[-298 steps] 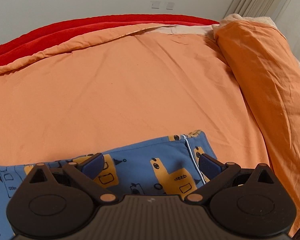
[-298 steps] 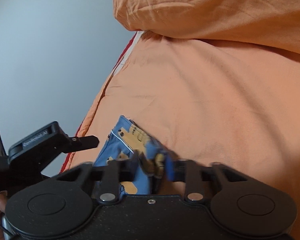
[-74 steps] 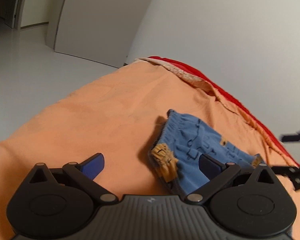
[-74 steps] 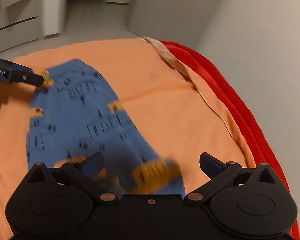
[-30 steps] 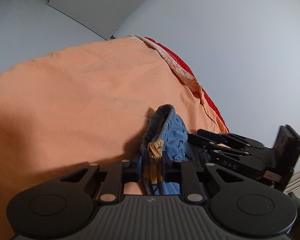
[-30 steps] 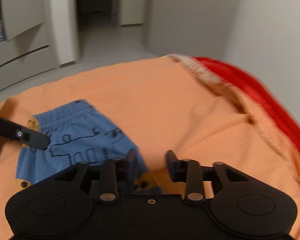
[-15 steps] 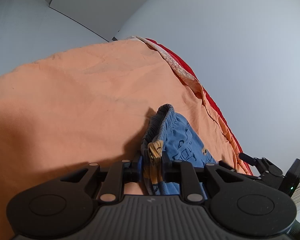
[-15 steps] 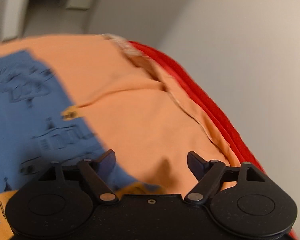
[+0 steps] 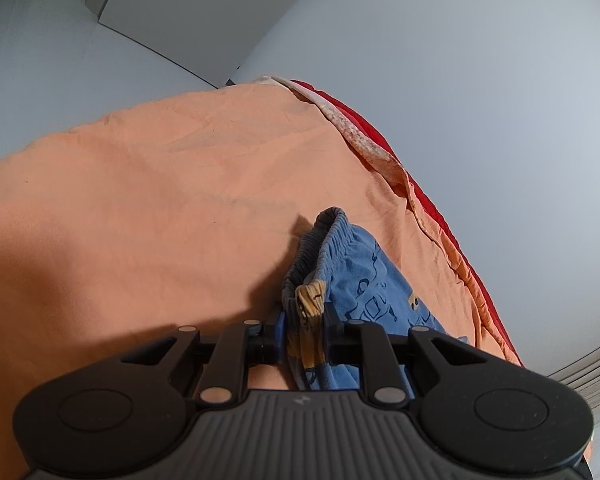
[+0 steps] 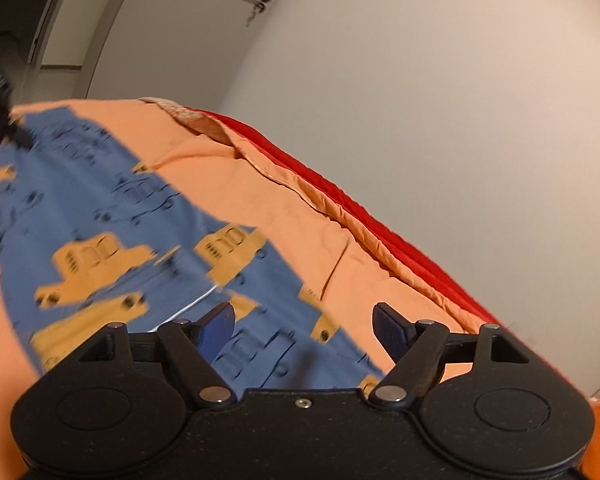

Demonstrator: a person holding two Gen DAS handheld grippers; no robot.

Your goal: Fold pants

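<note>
Left gripper (image 9: 303,330): your fingers (image 9: 277,334) pinch the gathered waistband corner of the pants (image 9: 356,276).
Right gripper (image 10: 304,326): your fingers (image 10: 218,326) are spreading apart, nothing clamped; they hover over blue cloth.
Pants (image 10: 112,216): spread flat along the bed (image 9: 148,200), blue with yellow vehicles.
Far edge: the orange sheet ends at a red blanket (image 10: 364,216) against the wall (image 10: 440,100).
Open room: bare sheet lies between the pants and the red edge, and more on the waistband's outer side.

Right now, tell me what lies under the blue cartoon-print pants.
The blue cartoon-print pants lie spread on the orange bedsheet. The left gripper pinches their waistband. Whatever sits beneath the fabric itself is covered.
</note>
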